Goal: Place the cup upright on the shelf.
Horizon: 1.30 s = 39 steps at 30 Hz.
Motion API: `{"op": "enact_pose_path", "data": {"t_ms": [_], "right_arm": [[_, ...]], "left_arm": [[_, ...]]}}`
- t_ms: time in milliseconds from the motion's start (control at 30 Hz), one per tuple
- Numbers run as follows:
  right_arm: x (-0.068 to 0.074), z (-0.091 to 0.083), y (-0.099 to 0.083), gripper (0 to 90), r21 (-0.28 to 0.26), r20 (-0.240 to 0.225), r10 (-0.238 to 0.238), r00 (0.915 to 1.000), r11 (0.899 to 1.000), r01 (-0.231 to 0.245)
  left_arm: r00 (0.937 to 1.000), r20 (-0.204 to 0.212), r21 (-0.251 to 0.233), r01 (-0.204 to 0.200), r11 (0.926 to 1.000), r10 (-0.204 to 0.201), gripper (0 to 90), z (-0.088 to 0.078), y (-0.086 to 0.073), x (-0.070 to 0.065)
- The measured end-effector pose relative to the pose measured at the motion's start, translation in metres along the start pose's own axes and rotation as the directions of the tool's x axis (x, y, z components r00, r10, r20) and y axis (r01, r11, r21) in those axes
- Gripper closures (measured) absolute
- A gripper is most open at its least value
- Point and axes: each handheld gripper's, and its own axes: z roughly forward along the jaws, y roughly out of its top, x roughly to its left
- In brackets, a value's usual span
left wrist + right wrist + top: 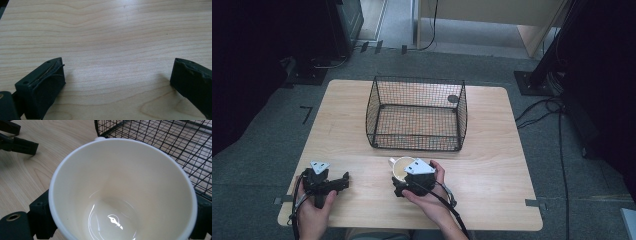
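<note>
At seven o'clock on the worktop (492, 150), the left tool (117, 75) is resting with its jaws spread wide over bare wood. Near six o'clock, the right tool (404, 184) is closing its jaws around a white cup (122, 192), seemingly mid-grasp. Next, the cup likely needs lifting toward twelve o'clock, clearing the rim of the wire basket (417, 112).

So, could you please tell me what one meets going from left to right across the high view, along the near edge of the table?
Left gripper → cup → right gripper, closed around the cup.
</note>
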Motion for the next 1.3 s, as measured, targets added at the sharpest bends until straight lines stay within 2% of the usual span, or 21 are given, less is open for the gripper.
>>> {"op": "enact_pose_path", "data": {"t_ms": [100,267,1033,1300], "right_arm": [[0.000,-0.005,0.002,9.1,-0.001,-0.005,-0.024,0.9997,1.000,0.024],[-0.003,-0.013,0.006,9.1,-0.012,-0.023,-0.005,0.9997,1.000,0.005],[-0.018,-0.032,0.031,9.1,-0.062,-0.003,-0.004,1.0000,0.998,0.004],[-0.026,-0.040,0.043,9.1,-0.102,0.002,0.004,1.0000,0.995,-0.004]], "left_arm": [[1.0000,0.001,0.001,-0.003,1.0000,0.003,0.0,0.000,0.000,0.000],[1.0000,0.001,0.001,-0.003,1.0000,0.003,0.0,0.000,0.000,0.000],[1.0000,0.001,0.001,-0.003,1.0000,0.003,0.0,0.000,0.000,0.000],[1.0000,0.001,0.001,-0.003,1.0000,0.003,0.0,0.000,0.000,0.000]]}}
